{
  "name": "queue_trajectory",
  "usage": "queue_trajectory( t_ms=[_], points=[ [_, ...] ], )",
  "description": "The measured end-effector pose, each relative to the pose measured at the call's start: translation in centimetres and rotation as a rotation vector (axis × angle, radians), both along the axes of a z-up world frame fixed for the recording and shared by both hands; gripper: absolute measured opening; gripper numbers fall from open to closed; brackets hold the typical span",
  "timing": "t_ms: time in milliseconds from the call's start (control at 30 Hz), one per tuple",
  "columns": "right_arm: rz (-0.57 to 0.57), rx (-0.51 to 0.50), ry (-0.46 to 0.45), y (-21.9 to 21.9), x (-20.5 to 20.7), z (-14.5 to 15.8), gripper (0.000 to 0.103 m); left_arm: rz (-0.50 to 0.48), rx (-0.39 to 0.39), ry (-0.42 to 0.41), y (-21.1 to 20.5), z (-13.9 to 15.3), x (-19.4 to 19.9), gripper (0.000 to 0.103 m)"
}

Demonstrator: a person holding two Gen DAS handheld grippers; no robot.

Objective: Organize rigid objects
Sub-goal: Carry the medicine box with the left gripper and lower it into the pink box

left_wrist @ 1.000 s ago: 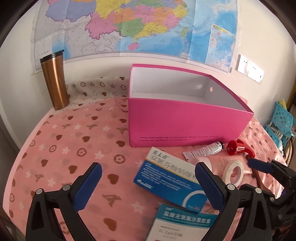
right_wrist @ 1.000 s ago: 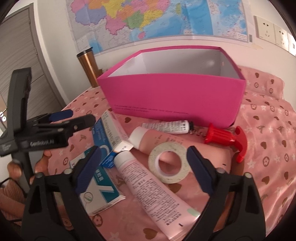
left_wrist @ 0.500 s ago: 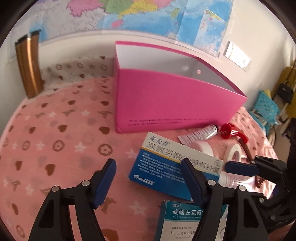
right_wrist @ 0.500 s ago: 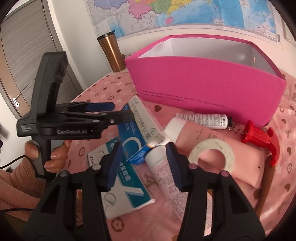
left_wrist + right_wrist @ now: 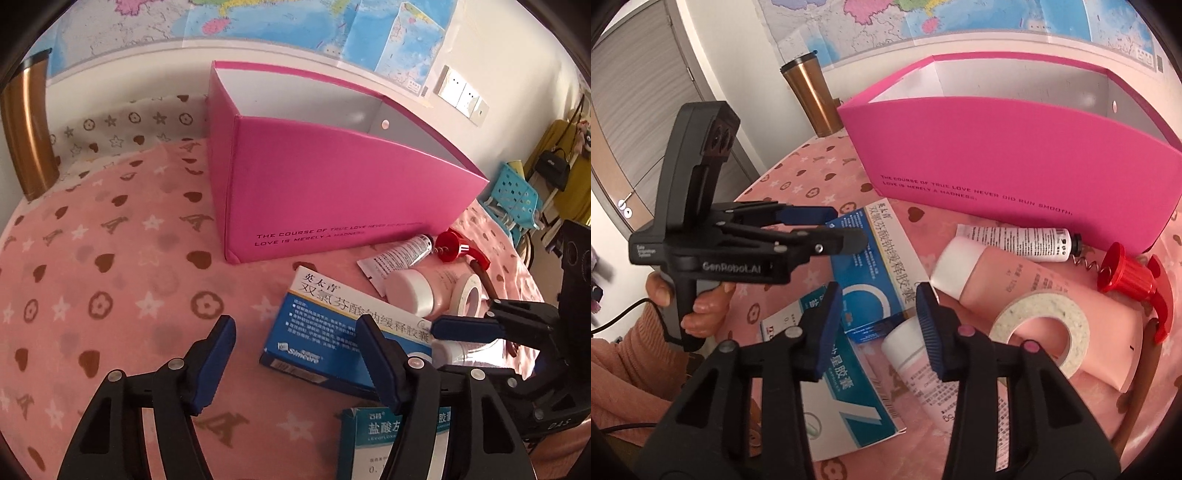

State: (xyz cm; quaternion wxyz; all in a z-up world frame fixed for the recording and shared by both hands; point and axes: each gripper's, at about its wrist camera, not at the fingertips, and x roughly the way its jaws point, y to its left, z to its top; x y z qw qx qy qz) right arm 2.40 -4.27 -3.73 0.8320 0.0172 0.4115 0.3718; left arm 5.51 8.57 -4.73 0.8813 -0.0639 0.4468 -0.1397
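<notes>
An open pink box (image 5: 332, 192) stands on the pink cloth; it also shows in the right wrist view (image 5: 1015, 155). In front of it lie a blue medicine box (image 5: 332, 339) (image 5: 882, 266), a teal-and-white medicine box (image 5: 388, 443) (image 5: 842, 398), a pink bottle (image 5: 1041, 299), a pink tube (image 5: 923, 369), a white tube (image 5: 1015, 240), a tape roll (image 5: 1041, 328) and a red corkscrew (image 5: 1134, 284). My left gripper (image 5: 295, 362) is open and empty, just left of the blue box. My right gripper (image 5: 879, 321) is half open, empty, its fingers above the blue box's near end.
A copper tumbler (image 5: 29, 133) stands at the back left by the wall. A map hangs behind the box. A blue plastic stool (image 5: 517, 195) stands past the table's right edge. The hand holding the left gripper (image 5: 701, 306) is at the table's left edge.
Both grippers have narrowed and moved toward the blue medicine box. The right gripper swung left from over the tape roll to the box's end.
</notes>
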Motion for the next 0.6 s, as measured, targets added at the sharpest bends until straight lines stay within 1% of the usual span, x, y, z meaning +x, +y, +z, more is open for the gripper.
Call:
queue_trajectory(
  t_ms=[133, 233, 367, 400, 467, 500, 567, 600],
  points=[
    [-0.013, -0.058, 0.047, 0.0, 0.3, -0.3, 0.044, -0.048, 0.001, -0.010, -0.4, 0.0, 0.0, 0.068],
    [0.001, -0.047, 0.088, 0.0, 0.7, -0.9, 0.045, -0.074, -0.022, -0.009, -0.5, 0.0, -0.2, 0.059],
    [0.001, -0.029, 0.079, 0.4, 1.1, -0.8, 0.047, -0.063, -0.004, -0.014, -0.4, 0.3, -0.9, 0.059],
    [0.005, -0.031, 0.074, 0.5, 1.1, -0.8, 0.049, -0.056, -0.004, -0.013, -0.3, 0.3, -1.1, 0.059],
    [0.009, -0.028, 0.065, 0.8, 1.1, -0.6, 0.049, -0.040, -0.021, -0.008, 0.1, 0.3, -1.5, 0.058],
    [0.021, -0.038, 0.096, 0.9, 1.1, -0.5, 0.049, -0.032, -0.035, -0.001, 0.3, 0.3, -1.8, 0.058],
    [0.027, -0.016, 0.081, 1.2, 1.2, 0.0, 0.050, -0.014, -0.061, 0.013, 0.7, 0.4, -2.2, 0.058],
    [0.027, -0.012, 0.073, 1.2, 1.2, 0.2, 0.050, -0.002, -0.061, 0.018, 0.8, 0.6, -2.3, 0.058]
  ],
)
